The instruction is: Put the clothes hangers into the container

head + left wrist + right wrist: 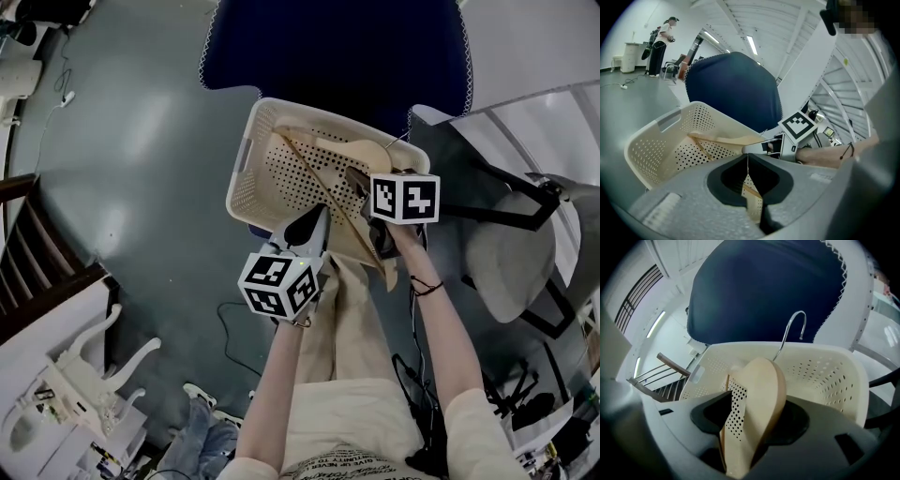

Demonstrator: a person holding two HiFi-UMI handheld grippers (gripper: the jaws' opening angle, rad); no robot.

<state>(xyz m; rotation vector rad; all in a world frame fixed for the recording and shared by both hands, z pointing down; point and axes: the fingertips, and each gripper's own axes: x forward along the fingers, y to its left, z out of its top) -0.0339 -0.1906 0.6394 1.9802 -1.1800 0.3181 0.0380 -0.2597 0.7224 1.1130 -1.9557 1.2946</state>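
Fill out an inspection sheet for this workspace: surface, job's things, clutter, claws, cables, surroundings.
Surface: grey floor; no table seen.
Job's things: one wooden hanger, partly inside the cream basket, one end past its rim.
Clutter: white rack at lower left.
Grippers: left claw shut, nothing in it; right claw shut on the hanger's broad shoulder.
Cables: black cable on the floor.
Surroundings: blue chair behind the basket; grey chair at right; a person far off.

We look steeply down from head height; both gripper views face closely into the same cream perforated plastic basket [242,164].
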